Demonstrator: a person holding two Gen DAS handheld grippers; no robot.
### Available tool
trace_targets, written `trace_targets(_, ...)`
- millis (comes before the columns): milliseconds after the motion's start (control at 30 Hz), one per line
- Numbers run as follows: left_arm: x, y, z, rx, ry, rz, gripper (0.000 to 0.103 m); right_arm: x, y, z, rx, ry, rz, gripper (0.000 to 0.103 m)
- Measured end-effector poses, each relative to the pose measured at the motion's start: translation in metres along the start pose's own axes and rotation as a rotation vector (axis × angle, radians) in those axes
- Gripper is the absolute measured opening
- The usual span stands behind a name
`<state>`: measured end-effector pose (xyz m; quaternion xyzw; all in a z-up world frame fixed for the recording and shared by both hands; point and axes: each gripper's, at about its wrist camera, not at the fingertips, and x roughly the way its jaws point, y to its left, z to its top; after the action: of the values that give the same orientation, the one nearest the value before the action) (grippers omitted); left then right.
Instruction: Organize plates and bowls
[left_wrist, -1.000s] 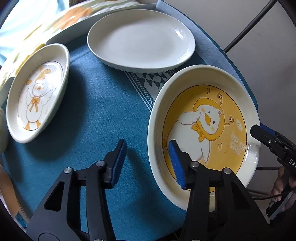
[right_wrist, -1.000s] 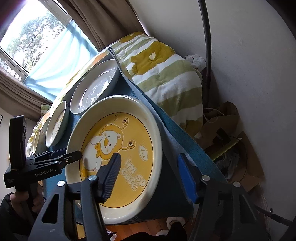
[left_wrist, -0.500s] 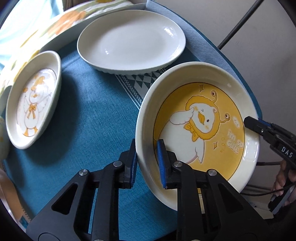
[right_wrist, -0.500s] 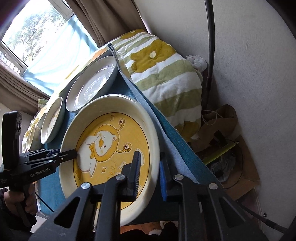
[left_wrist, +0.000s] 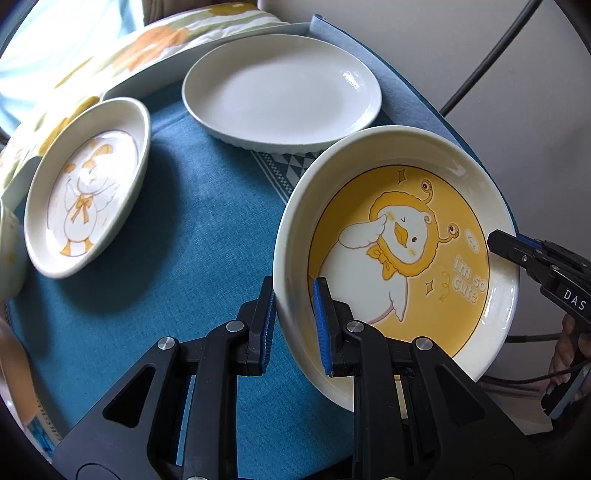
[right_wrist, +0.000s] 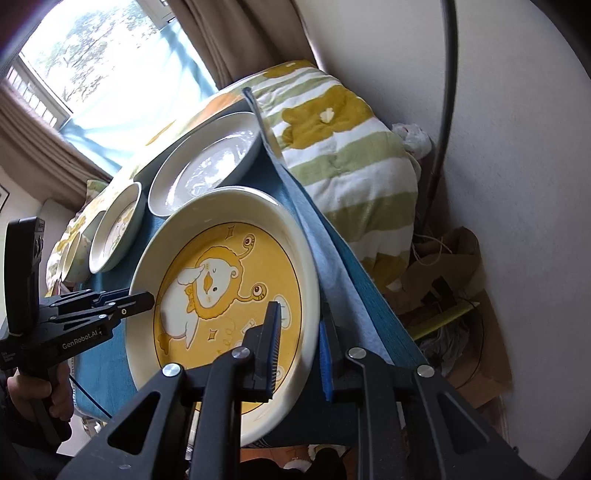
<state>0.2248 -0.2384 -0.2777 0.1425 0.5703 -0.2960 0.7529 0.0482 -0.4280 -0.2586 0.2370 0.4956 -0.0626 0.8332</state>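
A large yellow duck plate (left_wrist: 399, 254) (right_wrist: 225, 291) with a cream rim is held by both grippers over the blue tablecloth (left_wrist: 177, 236). My left gripper (left_wrist: 293, 325) is shut on its near left rim, one pad outside and one inside. My right gripper (right_wrist: 299, 354) is shut on the opposite rim and shows at the plate's right side (left_wrist: 506, 247) in the left wrist view. The plate's left side looks tilted up off the cloth. A plain white oval plate (left_wrist: 280, 92) lies behind it. A smaller white duck plate (left_wrist: 88, 184) lies to the left.
A bowl's edge (left_wrist: 9, 254) shows at far left. A striped green and yellow quilt (right_wrist: 351, 155) lies past the table's far edge. The table's right edge (right_wrist: 354, 266) drops to a cluttered floor with cardboard (right_wrist: 443, 273). A person's hand (right_wrist: 40, 398) holds the left gripper's handle.
Both grippers closed on the yellow duck plate's opposite rims from open. The plate then rose a little at its left side.
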Motion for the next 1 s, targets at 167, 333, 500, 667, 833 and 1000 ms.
trace_targets(167,-0.011,0.015,-0.013,-0.046,-0.029,0.009,0.017,0.008,0.009,0.004,-0.038,0.019,0.02,0.017)
trace_targets(333,-0.032,0.042,-0.033,-0.11,-0.058,0.045,0.017,0.018,0.03,0.011,-0.084,0.056,0.075,0.018)
trace_targets(500,-0.059,0.083,-0.063,-0.213,-0.083,0.106,0.017,0.034,0.073,0.014,-0.196,0.104,0.13,0.018)
trace_targets(667,-0.085,0.128,-0.099,-0.32,-0.094,0.163,0.017,0.05,0.126,0.01,-0.297,0.158,0.193,0.017)
trace_targets(833,-0.108,0.172,-0.141,-0.396,-0.092,0.188,0.017,0.063,0.179,0.003,-0.374,0.204,0.234,0.017)
trace_targets(1000,-0.113,0.208,-0.168,-0.45,-0.076,0.189,0.017,0.078,0.222,-0.009,-0.412,0.254,0.242,0.017)
